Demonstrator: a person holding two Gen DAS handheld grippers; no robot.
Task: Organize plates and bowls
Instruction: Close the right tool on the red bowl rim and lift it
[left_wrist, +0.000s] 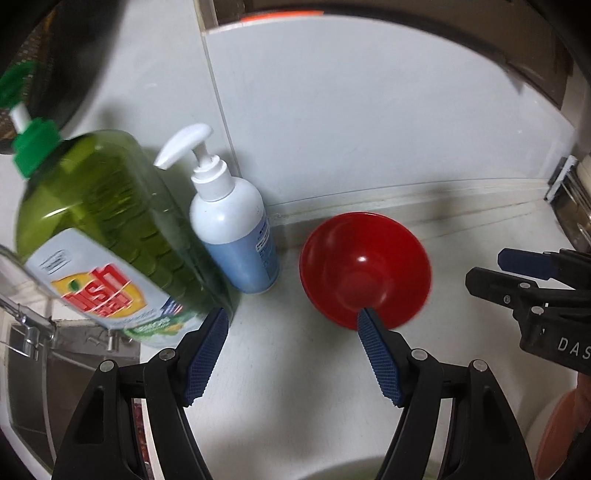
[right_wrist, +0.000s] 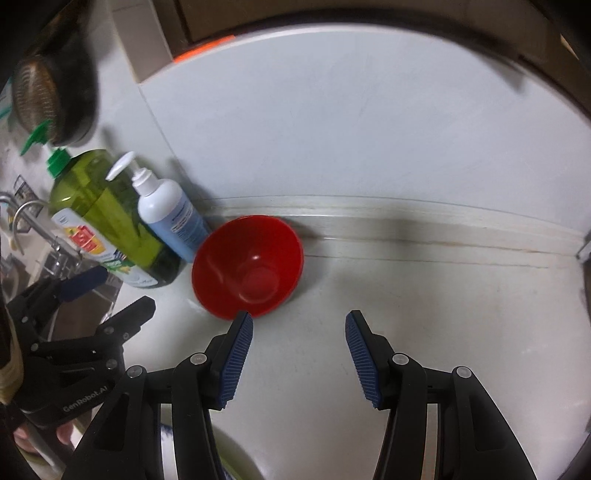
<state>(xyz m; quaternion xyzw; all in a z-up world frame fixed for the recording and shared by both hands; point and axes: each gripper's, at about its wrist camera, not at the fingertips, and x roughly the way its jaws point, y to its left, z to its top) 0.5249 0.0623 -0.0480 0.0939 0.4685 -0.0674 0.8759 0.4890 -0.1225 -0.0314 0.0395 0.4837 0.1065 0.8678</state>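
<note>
A red bowl (left_wrist: 365, 268) stands empty on the white counter near the back wall; it also shows in the right wrist view (right_wrist: 248, 266). My left gripper (left_wrist: 291, 314) is open and empty just in front of the bowl, its right fingertip over the bowl's near rim. My right gripper (right_wrist: 298, 318) is open and empty, its left fingertip at the bowl's near rim. The right gripper also shows in the left wrist view (left_wrist: 491, 271), the left gripper in the right wrist view (right_wrist: 122, 290). A pale dish rim (right_wrist: 236, 458) peeks out at the bottom.
A green dish-soap bottle (left_wrist: 103, 229) and a white-and-blue pump bottle (left_wrist: 232, 229) stand left of the bowl against the wall. A sink with a tap (right_wrist: 33, 225) lies at the far left. A metal object (left_wrist: 569, 199) sits at the right edge.
</note>
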